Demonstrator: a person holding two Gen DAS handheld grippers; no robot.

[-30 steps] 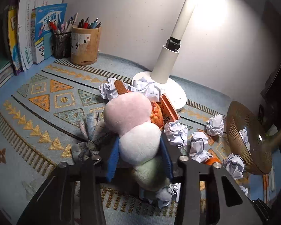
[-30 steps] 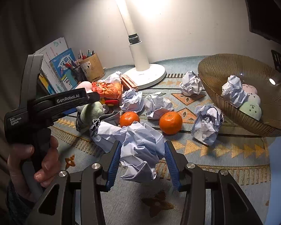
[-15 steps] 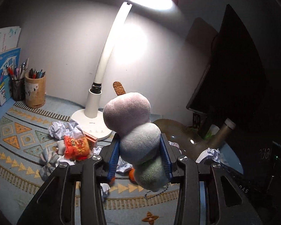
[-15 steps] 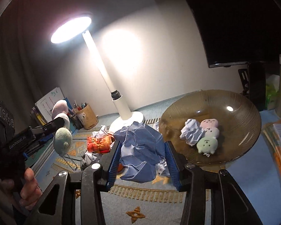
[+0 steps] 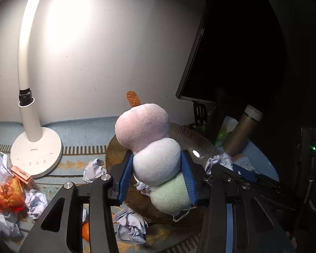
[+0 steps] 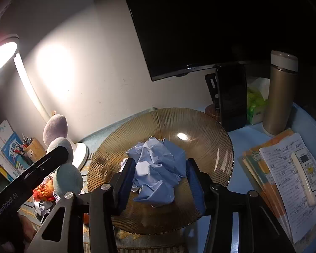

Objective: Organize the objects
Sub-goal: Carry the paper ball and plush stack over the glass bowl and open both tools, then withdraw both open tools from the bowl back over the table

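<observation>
My left gripper [image 5: 157, 178] is shut on a plush dango skewer toy [image 5: 151, 147] of pink, white and green balls, held in the air over the near rim of the amber glass bowl [image 5: 202, 143]. My right gripper [image 6: 160, 180] is shut on a crumpled blue paper ball [image 6: 158, 168], held above the middle of the bowl [image 6: 210, 147]. The plush toy [image 6: 61, 145] and left gripper show at the left of the right wrist view. More paper lies in the bowl under the ball, mostly hidden.
A white desk lamp [image 5: 35, 147] stands left. Crumpled paper balls [image 5: 130, 225], an orange snack pack [image 5: 6, 194] and an orange [image 5: 86, 232] lie on the patterned mat. A monitor [image 6: 210, 25], phone [image 6: 231, 99], gold flask [image 6: 280, 92], papers and remote [image 6: 307, 175] are right.
Both grippers have lifted their loads off the mat and swung right to the bowl. The paper ball now hangs over the bowl's middle, the plush toy over its rim.
</observation>
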